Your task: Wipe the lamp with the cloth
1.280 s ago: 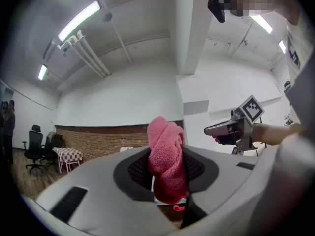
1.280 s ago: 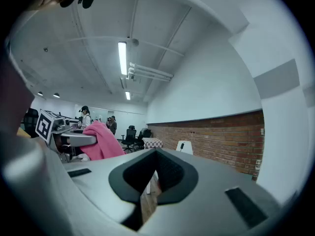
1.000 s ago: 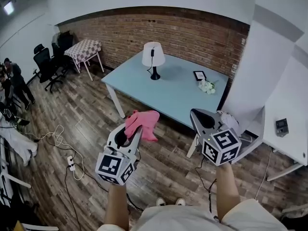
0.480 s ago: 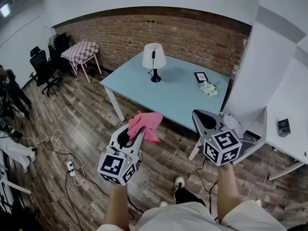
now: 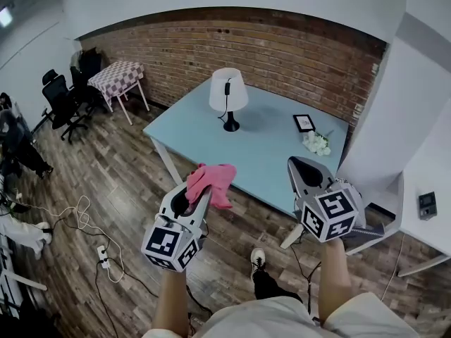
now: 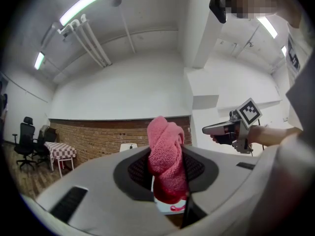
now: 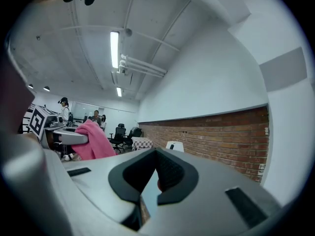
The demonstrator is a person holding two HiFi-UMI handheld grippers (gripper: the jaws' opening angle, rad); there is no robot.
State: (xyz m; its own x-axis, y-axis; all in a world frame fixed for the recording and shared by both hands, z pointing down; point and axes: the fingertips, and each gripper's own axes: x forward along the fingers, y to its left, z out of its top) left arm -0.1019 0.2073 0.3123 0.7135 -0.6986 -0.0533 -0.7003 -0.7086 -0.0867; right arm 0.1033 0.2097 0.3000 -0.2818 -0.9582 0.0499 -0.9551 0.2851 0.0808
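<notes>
A white-shaded lamp [image 5: 227,96] on a black stem stands on the light blue table [image 5: 268,153], well ahead of both grippers. A pink cloth [image 5: 211,182] is bunched between the jaws of my left gripper [image 5: 199,190], which is shut on it; in the left gripper view the cloth [image 6: 167,159] sticks up out of the jaws. My right gripper [image 5: 300,167] is level with the table's near edge, shut with nothing in it. In the right gripper view the jaws meet [image 7: 156,178], and the lamp [image 7: 173,145] shows small against the brick wall.
A framed picture [image 5: 304,122] and white flowers [image 5: 316,144] lie on the table's right side. A checkered table [image 5: 117,76] and black chairs [image 5: 60,97] stand at back left. Cables [image 5: 77,210] trail on the wood floor. A white desk [image 5: 423,238] is at right.
Both grippers have moved forward toward the table, which now looks nearer. The pink cloth stays in the left gripper. A foot has stepped forward below.
</notes>
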